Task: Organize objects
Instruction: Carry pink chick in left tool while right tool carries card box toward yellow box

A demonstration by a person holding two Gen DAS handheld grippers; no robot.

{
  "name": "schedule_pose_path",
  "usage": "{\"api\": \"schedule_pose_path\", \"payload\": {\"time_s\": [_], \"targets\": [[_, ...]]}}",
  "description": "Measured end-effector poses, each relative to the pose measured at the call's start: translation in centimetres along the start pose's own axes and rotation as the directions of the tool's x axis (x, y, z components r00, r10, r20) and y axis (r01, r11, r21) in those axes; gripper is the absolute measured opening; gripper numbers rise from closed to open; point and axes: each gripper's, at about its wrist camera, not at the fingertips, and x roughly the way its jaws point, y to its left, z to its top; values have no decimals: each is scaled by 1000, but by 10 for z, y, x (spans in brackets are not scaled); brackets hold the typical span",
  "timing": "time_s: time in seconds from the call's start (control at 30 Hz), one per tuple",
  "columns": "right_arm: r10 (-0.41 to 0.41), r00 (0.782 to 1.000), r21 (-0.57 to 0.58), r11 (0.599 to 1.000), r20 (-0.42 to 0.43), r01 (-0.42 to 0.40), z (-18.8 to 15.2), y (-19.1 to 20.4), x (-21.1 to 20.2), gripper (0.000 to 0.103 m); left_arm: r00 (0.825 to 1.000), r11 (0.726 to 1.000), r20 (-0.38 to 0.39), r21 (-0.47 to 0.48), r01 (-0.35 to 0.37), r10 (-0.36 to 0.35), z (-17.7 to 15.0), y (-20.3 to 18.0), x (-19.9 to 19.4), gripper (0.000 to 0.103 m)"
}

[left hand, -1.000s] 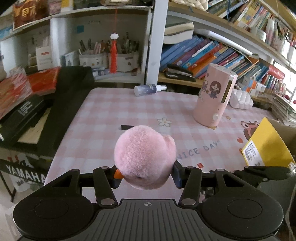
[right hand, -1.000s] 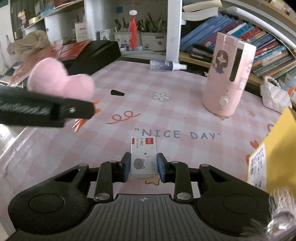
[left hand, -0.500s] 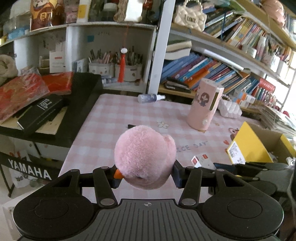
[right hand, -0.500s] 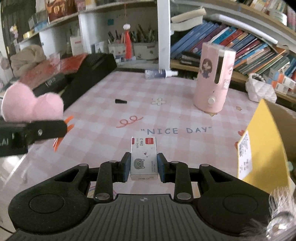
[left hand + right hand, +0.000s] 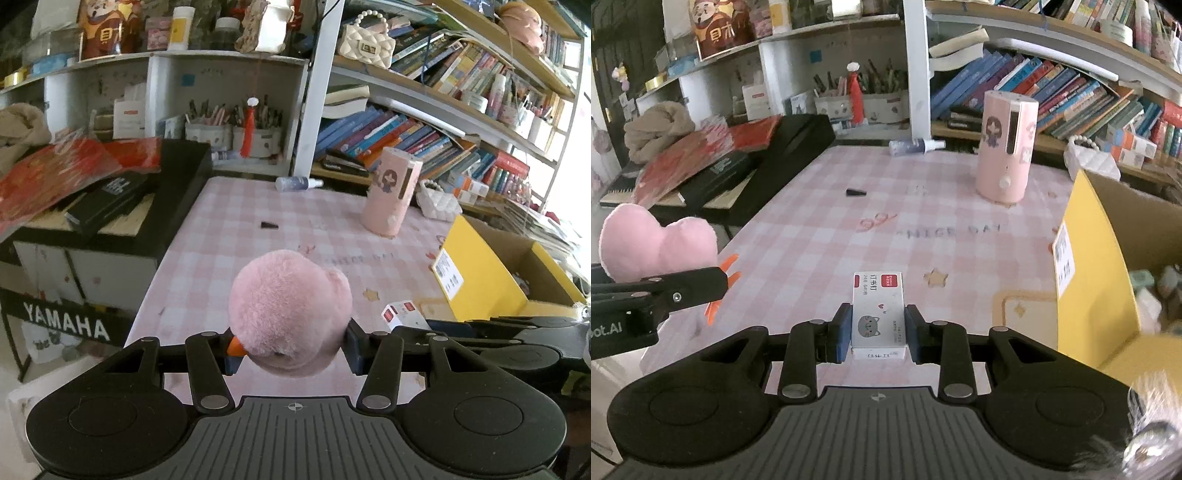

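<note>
While the left tongs stay clamped on a pink plush toy held above the near edge of the pink checked surface, the right tongs are clamped on a small white box with a cat drawing, also lifted above the surface, left of the yellow cardboard box.

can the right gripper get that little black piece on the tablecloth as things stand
Probably not yet: the right gripper is shut on the staple box. The way to the black piece looks free, but the jaws are full.
</note>
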Motion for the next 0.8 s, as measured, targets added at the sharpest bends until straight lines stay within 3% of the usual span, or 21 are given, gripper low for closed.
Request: {"api": "schedule_pose_path", "payload": {"time_s": [0.4,0.8], "targets": [[-18,1000,19,1000,-12,18,-51,26,-48,28,999,999,-16,31,40,-39,-40,-4,-49,50],[-100,995,123,987,-20,102,-96,11,-91,28,988,981,-57,121,150,-144,-62,-35,-65,50]]}}
